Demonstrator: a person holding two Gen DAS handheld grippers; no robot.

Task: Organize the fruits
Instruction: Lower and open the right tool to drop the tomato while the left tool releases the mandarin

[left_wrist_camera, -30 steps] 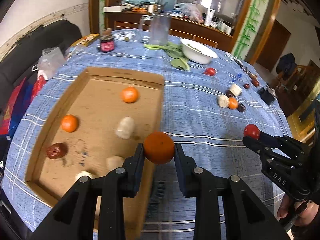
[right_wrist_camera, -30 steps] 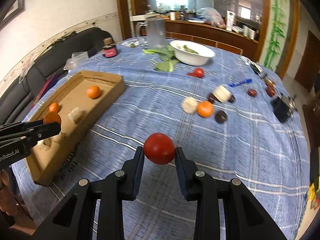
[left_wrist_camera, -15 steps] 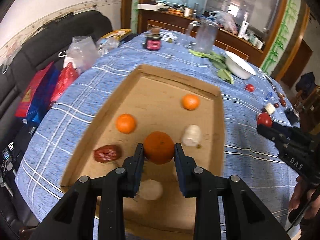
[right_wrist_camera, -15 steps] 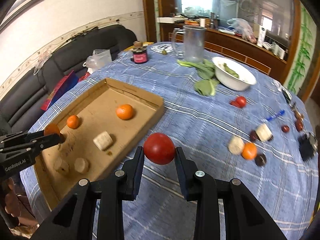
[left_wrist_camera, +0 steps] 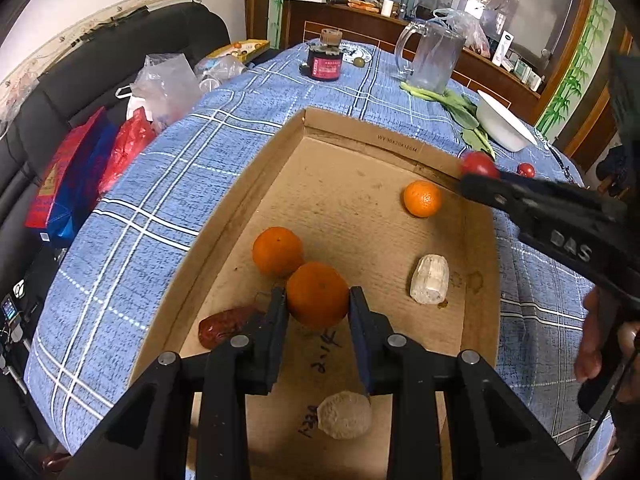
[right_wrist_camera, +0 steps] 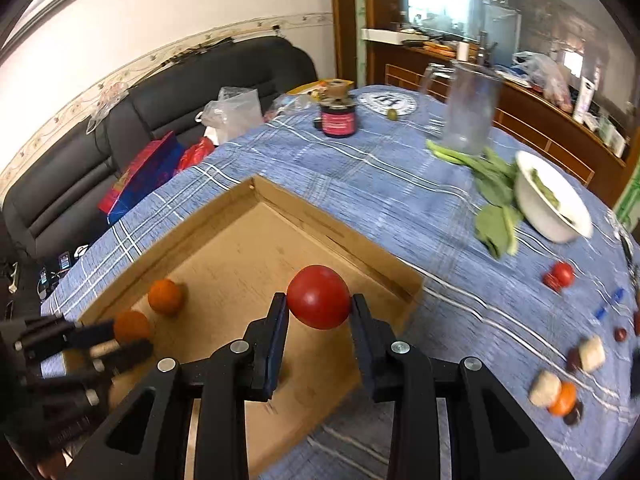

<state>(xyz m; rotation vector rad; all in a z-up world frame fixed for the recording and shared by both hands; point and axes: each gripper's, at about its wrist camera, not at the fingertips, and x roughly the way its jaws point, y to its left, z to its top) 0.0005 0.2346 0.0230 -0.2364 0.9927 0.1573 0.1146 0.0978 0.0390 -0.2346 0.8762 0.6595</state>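
Both grippers are loaded and hanging over the cardboard tray (left_wrist_camera: 224, 216). The left gripper (left_wrist_camera: 318, 304) is clamped on an orange (left_wrist_camera: 317, 294) above the tray's near middle, just this side of a loose orange (left_wrist_camera: 277, 251) on the tray floor. The right gripper (right_wrist_camera: 319, 308) is squeezing a red tomato (right_wrist_camera: 319, 297) over the tray's right edge. Also in the tray: another orange (left_wrist_camera: 422, 198) toward the far right corner, two pale peeled chunks (left_wrist_camera: 429, 280), and a red date (left_wrist_camera: 224, 326) at the near left. More fruit (right_wrist_camera: 562, 396) sits on the blue checked counter (right_wrist_camera: 400, 184), well to the tray's right.
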